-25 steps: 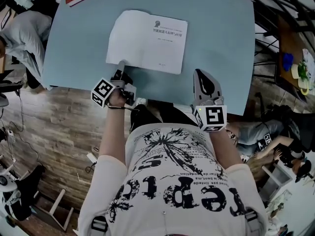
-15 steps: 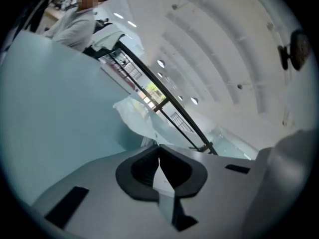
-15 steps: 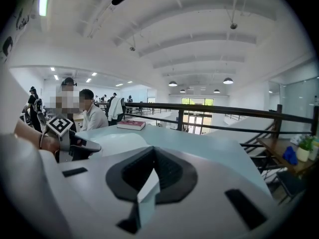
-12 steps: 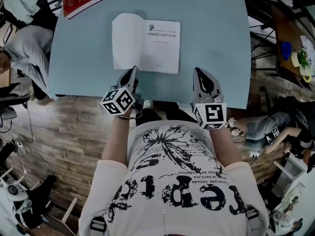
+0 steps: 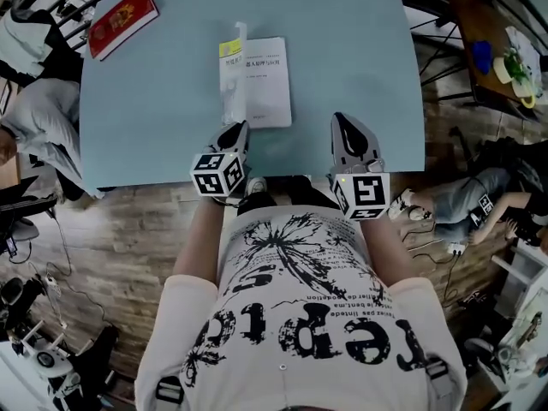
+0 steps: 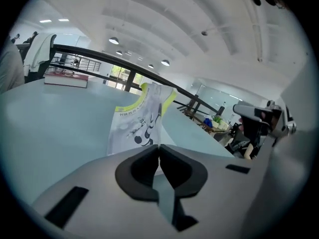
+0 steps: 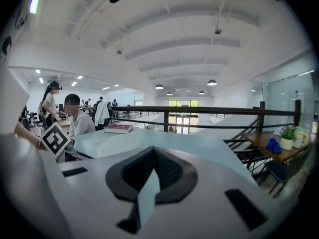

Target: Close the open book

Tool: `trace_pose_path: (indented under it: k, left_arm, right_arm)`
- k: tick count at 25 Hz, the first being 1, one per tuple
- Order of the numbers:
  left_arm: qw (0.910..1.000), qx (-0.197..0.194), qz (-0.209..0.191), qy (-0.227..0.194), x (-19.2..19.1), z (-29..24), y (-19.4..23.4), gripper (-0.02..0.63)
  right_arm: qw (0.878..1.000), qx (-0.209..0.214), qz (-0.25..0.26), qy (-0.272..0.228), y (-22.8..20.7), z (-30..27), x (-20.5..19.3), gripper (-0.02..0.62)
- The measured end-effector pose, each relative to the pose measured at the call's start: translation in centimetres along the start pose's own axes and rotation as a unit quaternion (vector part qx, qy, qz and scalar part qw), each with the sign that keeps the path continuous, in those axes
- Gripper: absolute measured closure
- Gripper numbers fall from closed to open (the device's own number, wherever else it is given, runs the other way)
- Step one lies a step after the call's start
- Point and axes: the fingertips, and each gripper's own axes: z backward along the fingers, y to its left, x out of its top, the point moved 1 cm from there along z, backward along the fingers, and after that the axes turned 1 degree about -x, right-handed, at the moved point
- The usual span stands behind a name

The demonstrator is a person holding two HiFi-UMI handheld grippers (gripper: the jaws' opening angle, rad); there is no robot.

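The white book (image 5: pixel 267 82) lies on the light blue table (image 5: pixel 342 41), near its front edge. Its left half with the yellow-edged cover (image 5: pixel 231 74) stands nearly upright over the spine, while the right page lies flat. In the left gripper view the raised cover (image 6: pixel 142 123) rises just ahead of the jaws. My left gripper (image 5: pixel 240 128) is shut and empty, just short of the book's near edge. My right gripper (image 5: pixel 341 120) is also shut and empty, to the right of the book. In their own views the left gripper (image 6: pixel 159 147) and right gripper (image 7: pixel 153 151) each show pads that meet.
A red book (image 5: pixel 122 21) lies at the table's far left corner, also in the left gripper view (image 6: pixel 66 78). People sit left of the table (image 5: pixel 34 110). A railing and another desk with a blue object (image 5: pixel 481 54) stand to the right.
The book's left half has swung up from flat to nearly upright. My left gripper has shifted right, rolled over and come off the book's corner. The right gripper edged forward.
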Motion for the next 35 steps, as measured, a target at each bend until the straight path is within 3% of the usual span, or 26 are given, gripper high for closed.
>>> trace_pose_path:
  k: [4,9,17,22,25,28,35]
  left_arm:
    - [0.9974,0.003,-0.057,0.043,-1.2,-1.5,-0.7,0.583]
    - [0.9881,0.006,-0.117,0.100,-3.0,-3.2,-1.1,0.583]
    - [0.9731,0.011,-0.139,0.183,-4.9,-4.4,-1.4,0.541]
    - [0.9654,-0.025,-0.161,0.204,-5.4,-4.5,-2.6,0.430]
    - [0.9648,-0.036,-0.156,0.208,-5.4,-4.5,-2.7,0.420]
    - [0.9699,-0.029,-0.142,0.196,-4.7,-4.1,-2.5,0.422]
    - [0.9861,-0.024,-0.131,0.099,0.9,-1.3,-3.0,0.528]
  right_arm:
    - [1.000,-0.015,-0.008,0.000,-1.1,0.6,-0.3,0.584]
    - [0.999,-0.029,-0.017,0.002,-2.2,1.2,-0.8,0.584]
    - [0.999,-0.045,-0.027,0.010,-2.5,1.9,-1.6,0.584]
    - [0.998,-0.048,-0.032,0.013,-2.5,1.7,-1.7,0.584]
    - [0.998,-0.046,-0.032,0.014,-2.2,1.5,-1.6,0.584]
    - [0.998,-0.045,-0.029,0.013,-1.8,1.3,-1.4,0.584]
    - [0.999,-0.035,-0.019,-0.002,-0.6,0.7,0.3,0.584]
